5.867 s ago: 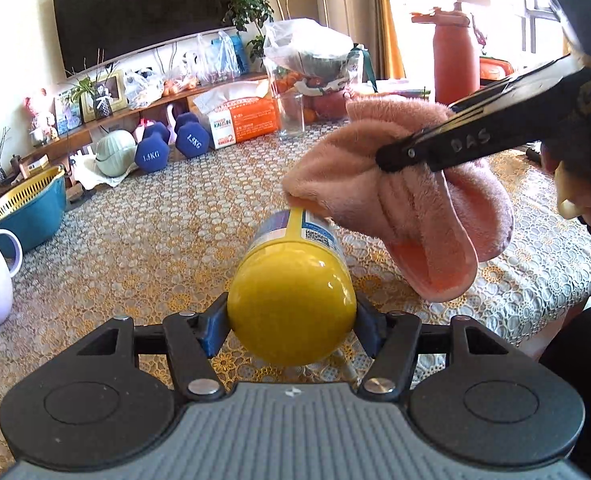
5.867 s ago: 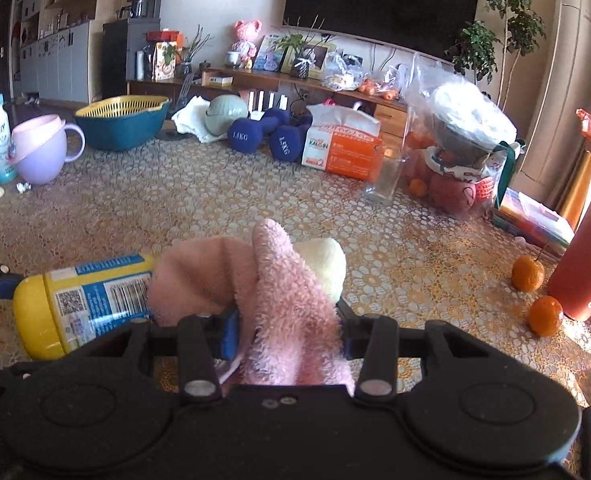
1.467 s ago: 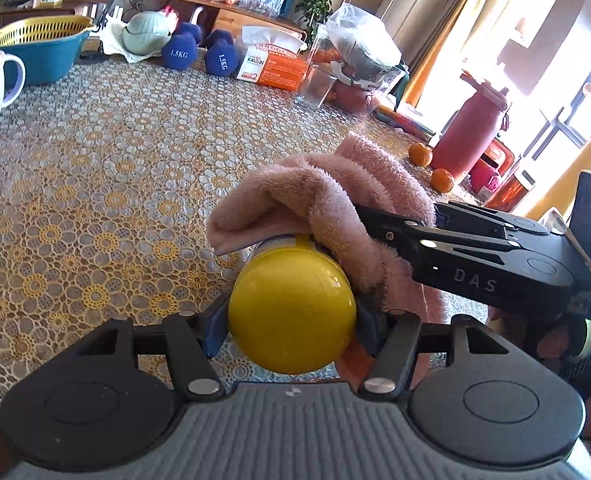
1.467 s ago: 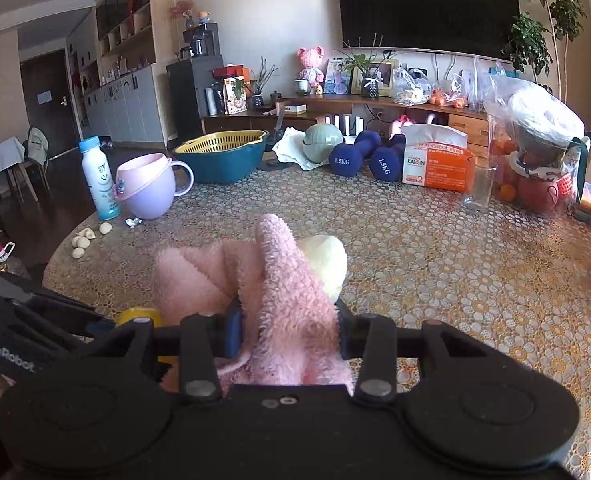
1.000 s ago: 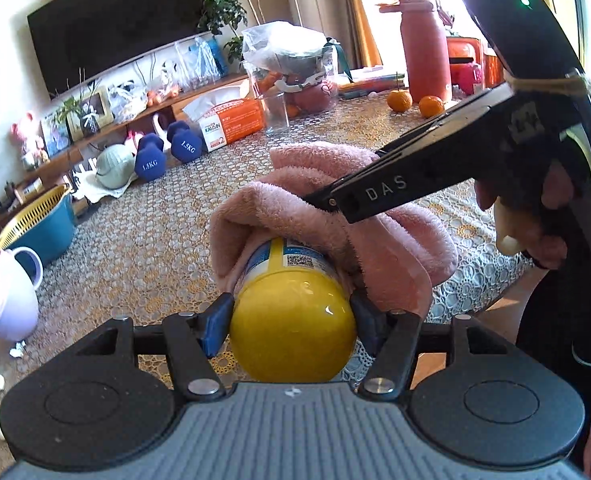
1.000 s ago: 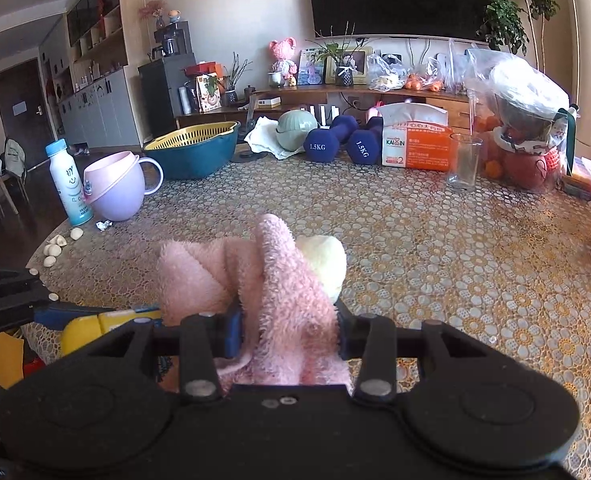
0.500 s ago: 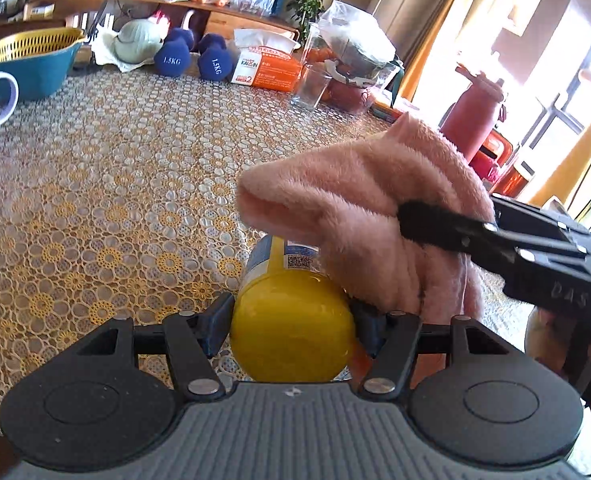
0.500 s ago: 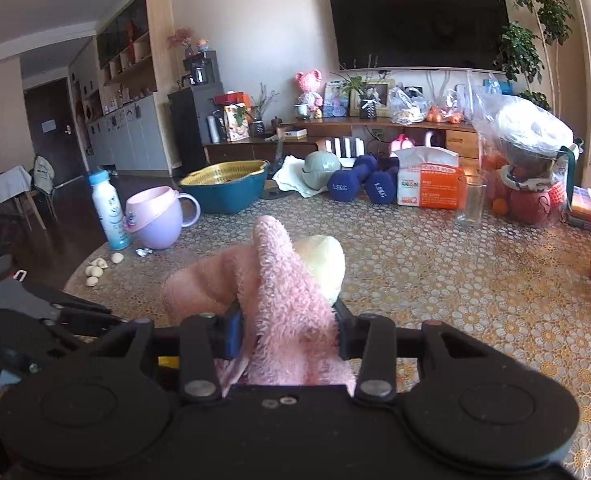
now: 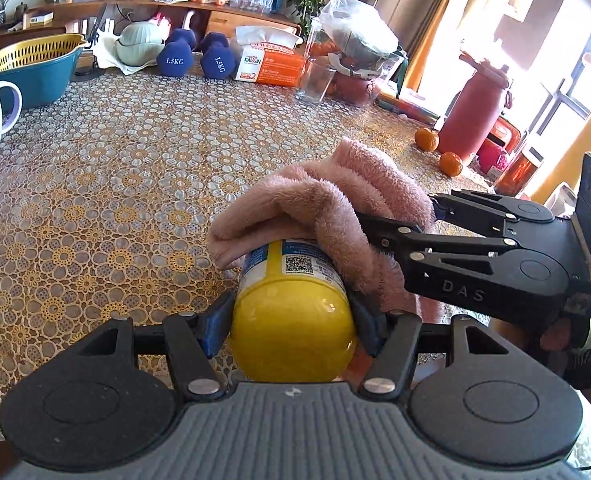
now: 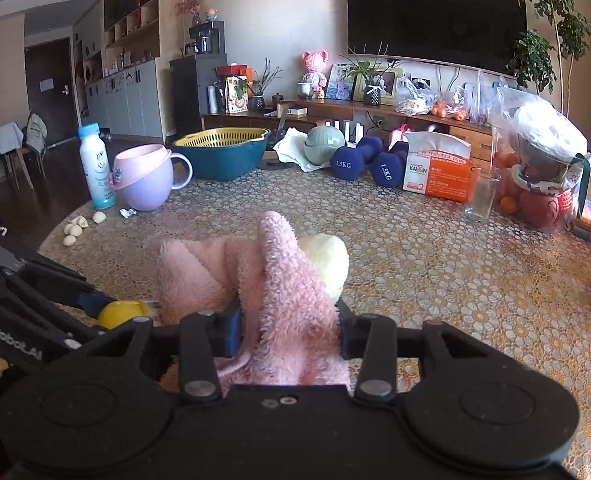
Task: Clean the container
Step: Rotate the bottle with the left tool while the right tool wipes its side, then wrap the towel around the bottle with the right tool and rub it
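Yellow container [image 9: 293, 330] with a blue-and-white printed label, lying on its side above the near edge of the table [image 9: 107, 168], its rounded yellow end toward the left wrist camera. Left gripper [image 9: 291, 322]: jaws closed tight on the yellow end, one blue pad against each side. Pink fluffy cloth [image 9: 327, 216]: bunched and draped over the far, labelled part of the container, touching its top and right side. Right gripper [image 10: 287, 330]: jaws drawn in on a fold of the cloth, which stands up between the pads with a pale cream patch at its far tip; seen from the left wrist view it reaches in from the right. Table covering: lace pattern of gold flowers. Far side of table, well apart from the container: two blue dumbbells [image 9: 193, 56], orange-and-white tissue box [image 9: 269, 58], clear glass [image 9: 315, 80], teal basin with yellow strainer [image 9: 31, 62], lilac mug [image 10: 147, 178], small white bottle [image 10: 97, 166], two tangerines [image 9: 439, 150] beside a pink flask [image 9: 473, 116].
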